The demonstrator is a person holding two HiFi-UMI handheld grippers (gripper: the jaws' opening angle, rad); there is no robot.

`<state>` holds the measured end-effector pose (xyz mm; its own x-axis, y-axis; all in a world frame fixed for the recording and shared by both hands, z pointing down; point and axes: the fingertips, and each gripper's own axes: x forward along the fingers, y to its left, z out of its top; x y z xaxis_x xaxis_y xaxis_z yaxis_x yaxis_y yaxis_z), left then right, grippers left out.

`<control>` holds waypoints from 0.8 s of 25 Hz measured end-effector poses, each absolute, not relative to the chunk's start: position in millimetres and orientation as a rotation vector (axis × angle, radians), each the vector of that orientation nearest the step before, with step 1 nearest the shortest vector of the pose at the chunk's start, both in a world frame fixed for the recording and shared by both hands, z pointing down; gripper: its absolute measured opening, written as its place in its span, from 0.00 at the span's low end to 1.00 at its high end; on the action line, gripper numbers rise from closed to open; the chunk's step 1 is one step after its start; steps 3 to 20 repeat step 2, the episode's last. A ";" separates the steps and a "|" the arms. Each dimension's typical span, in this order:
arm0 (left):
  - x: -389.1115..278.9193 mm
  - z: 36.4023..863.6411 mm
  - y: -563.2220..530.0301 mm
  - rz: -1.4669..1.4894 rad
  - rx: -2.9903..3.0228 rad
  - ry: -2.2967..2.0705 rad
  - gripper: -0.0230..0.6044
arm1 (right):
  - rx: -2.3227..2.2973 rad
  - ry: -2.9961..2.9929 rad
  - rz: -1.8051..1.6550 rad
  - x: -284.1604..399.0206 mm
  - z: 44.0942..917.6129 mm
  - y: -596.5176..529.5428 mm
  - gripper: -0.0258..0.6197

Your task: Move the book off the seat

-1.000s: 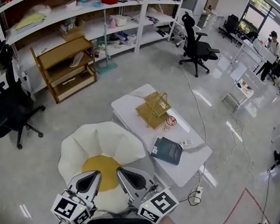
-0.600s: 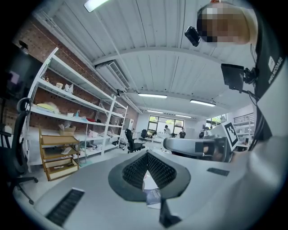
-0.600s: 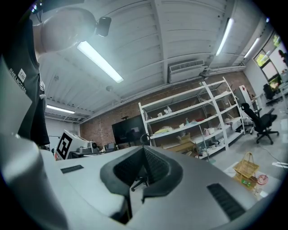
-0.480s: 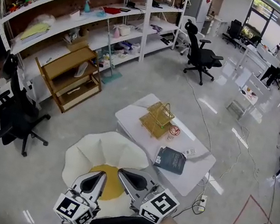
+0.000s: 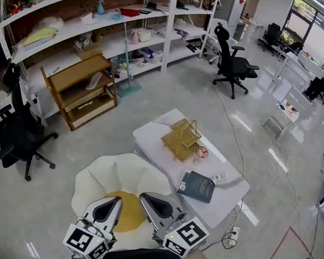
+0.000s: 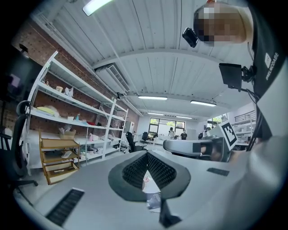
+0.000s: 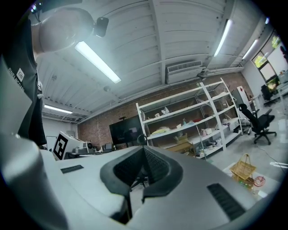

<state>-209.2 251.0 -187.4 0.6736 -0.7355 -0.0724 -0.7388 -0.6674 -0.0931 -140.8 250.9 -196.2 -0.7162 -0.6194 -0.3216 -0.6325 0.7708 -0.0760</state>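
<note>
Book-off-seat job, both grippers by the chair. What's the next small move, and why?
Probably none on the book: draw both grippers back and stop. The book lies flat on the white table, apart from the chair, and what shows of its yellow cushion bears nothing. The left gripper and right gripper are shut and empty.

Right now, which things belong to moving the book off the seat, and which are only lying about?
For the job: book, already on the white table; seat with yellow cushion; left tongs and right tongs, both shut, empty.
Lying about: wire basket, black office chair, wooden rack, shelves.
</note>
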 end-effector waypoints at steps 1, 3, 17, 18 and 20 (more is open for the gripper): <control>-208.6 -186.7 250.0 0.044 -2.768 1.225 0.05 | -0.965 2.636 0.056 -139.6 -195.0 250.1 0.06; -208.2 -186.0 248.9 0.045 -2.769 1.225 0.05 | -0.967 2.634 0.056 -138.6 -193.9 249.3 0.06; -208.2 -186.0 248.9 0.045 -2.769 1.225 0.05 | -0.967 2.634 0.056 -138.6 -193.9 249.3 0.06; -208.2 -186.0 248.9 0.045 -2.769 1.225 0.05 | -0.967 2.634 0.056 -138.6 -193.9 249.3 0.06; -208.2 -186.0 248.9 0.045 -2.769 1.225 0.05 | -0.967 2.634 0.056 -138.6 -193.9 249.3 0.06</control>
